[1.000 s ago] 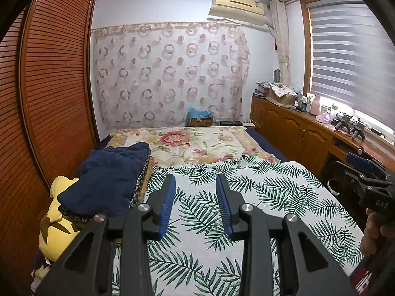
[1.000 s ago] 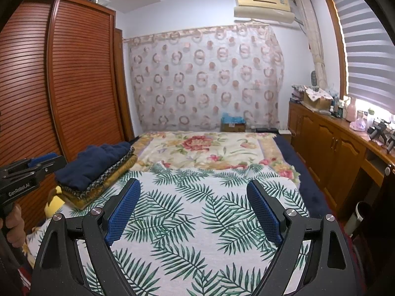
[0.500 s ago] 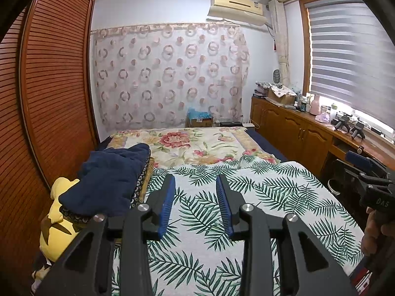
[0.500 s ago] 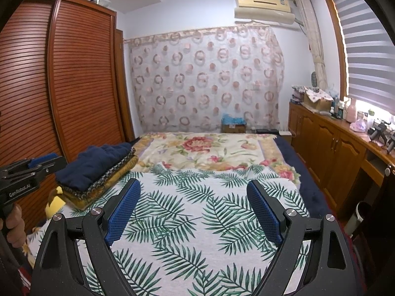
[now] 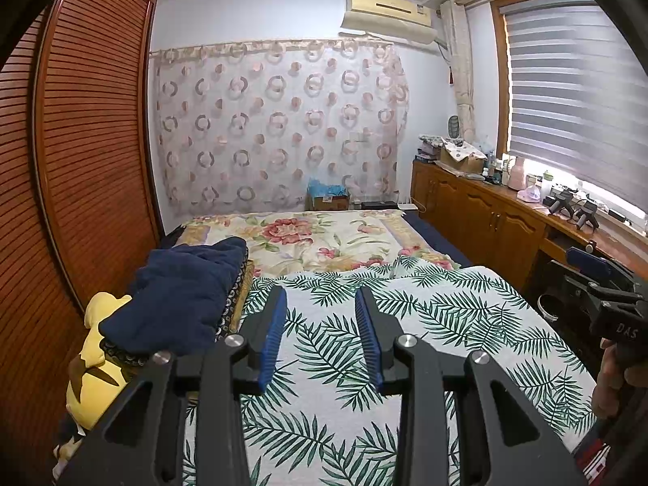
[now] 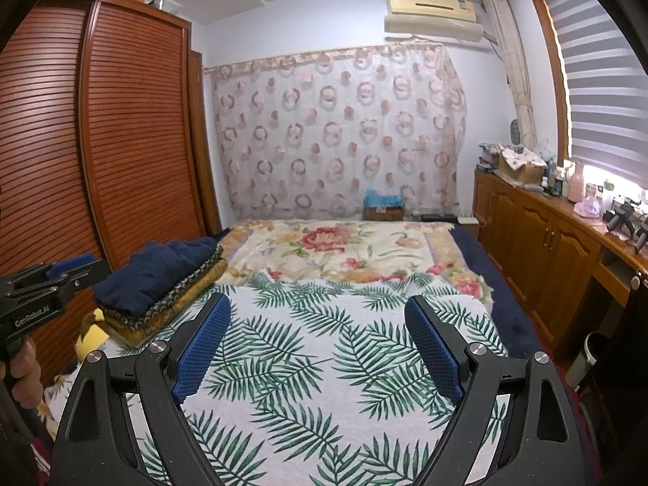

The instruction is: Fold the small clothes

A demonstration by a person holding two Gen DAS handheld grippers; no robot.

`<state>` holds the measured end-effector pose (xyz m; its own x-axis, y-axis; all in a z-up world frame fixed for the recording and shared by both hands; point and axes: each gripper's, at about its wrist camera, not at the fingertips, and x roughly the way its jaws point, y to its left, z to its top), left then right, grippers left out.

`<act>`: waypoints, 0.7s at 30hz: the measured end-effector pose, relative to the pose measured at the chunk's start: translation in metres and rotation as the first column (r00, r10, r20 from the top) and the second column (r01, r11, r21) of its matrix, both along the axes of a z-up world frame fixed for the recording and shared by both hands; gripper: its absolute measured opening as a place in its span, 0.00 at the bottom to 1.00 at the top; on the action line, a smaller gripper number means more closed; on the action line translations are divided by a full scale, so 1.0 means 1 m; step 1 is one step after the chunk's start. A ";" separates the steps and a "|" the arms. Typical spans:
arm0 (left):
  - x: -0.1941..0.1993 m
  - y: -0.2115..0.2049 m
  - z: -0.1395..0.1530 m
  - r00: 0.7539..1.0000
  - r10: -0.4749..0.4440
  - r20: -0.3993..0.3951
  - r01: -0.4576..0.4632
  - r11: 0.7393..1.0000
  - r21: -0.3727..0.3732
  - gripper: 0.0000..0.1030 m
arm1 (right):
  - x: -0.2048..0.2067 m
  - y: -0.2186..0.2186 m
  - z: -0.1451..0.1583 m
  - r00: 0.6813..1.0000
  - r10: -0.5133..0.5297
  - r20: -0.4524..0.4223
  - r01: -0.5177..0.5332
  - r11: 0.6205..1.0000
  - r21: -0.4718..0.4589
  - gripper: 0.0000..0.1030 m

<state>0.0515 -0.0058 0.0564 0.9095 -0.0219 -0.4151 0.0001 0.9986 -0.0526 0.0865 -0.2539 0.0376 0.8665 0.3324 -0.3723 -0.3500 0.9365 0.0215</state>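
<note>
**Folded stack at the bed's left edge**

On the bed's left side sits a stack of folded clothes: a rumpled navy piece on top, patterned dark and mustard layers under it, all flat and roughly squared. A yellow plush lies just beside the stack, nearer the camera. A palm-leaf sheet covers the near half of the bed, a floral blanket the far half. A slatted wardrobe stands at left, cabinets under a blinded window at right.

Left claw hangs over the sheet, jaws narrow and empty, the stack just to its left. Right claw is spread wide, empty, the stack well apart at its left.
</note>
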 end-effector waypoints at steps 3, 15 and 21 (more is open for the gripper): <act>0.000 0.000 0.000 1.000 0.000 0.001 0.000 1.000 0.000 0.33 | 0.000 0.000 0.000 1.000 0.001 0.000 -0.001 1.000 0.001 0.87; 0.000 0.000 0.000 1.000 0.002 0.002 -0.002 1.000 0.001 0.34 | 0.000 0.001 -0.001 1.000 0.000 0.000 0.000 1.000 0.001 0.87; -0.001 -0.001 0.000 1.000 0.002 0.002 -0.002 1.000 0.001 0.34 | 0.000 0.001 -0.001 1.000 0.000 0.000 0.000 1.000 0.002 0.87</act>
